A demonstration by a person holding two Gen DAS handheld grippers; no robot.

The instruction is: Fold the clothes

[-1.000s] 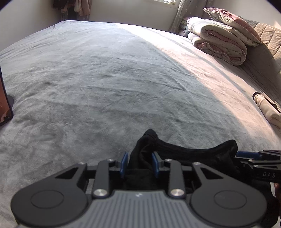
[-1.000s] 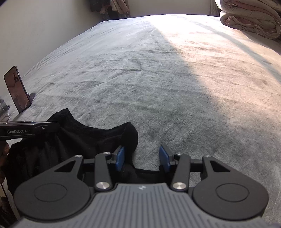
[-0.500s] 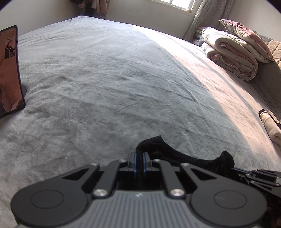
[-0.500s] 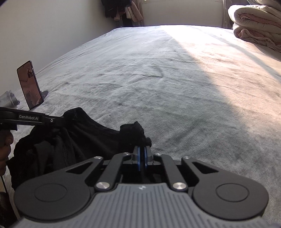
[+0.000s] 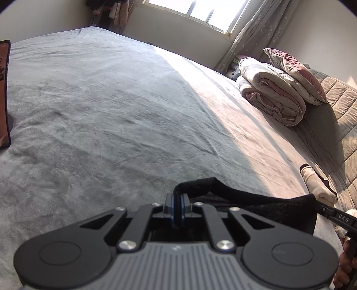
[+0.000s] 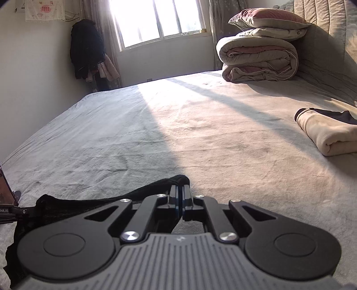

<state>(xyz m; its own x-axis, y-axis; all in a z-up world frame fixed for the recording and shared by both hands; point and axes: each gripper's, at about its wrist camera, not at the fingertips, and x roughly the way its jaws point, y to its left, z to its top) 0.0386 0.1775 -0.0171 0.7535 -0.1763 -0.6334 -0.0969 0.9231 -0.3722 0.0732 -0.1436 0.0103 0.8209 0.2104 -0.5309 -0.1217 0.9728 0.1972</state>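
Note:
A black garment (image 5: 256, 205) hangs stretched between my two grippers just above the grey bed cover (image 5: 111, 107). My left gripper (image 5: 177, 200) is shut on one top corner of the cloth. From there the taut edge runs right to the other gripper's tip (image 5: 323, 209) at the frame's edge. In the right wrist view my right gripper (image 6: 180, 191) is shut on the opposite corner, and the black garment (image 6: 93, 200) sags leftward to the left gripper's tip (image 6: 13, 210). Most of the garment hangs hidden under the gripper bodies.
A folded cream garment (image 6: 328, 133) lies on the bed's right side. A rolled quilt (image 6: 258, 60) with a pillow (image 6: 267, 20) on it sits at the head end. A phone on a stand (image 5: 4, 93) is at the left edge. Dark clothes (image 6: 87, 49) hang in the far corner.
Both grippers closed on the black garment's corners and lifted it off the bed. The cloth is now pulled taut between them, and both views tilted up toward the window.

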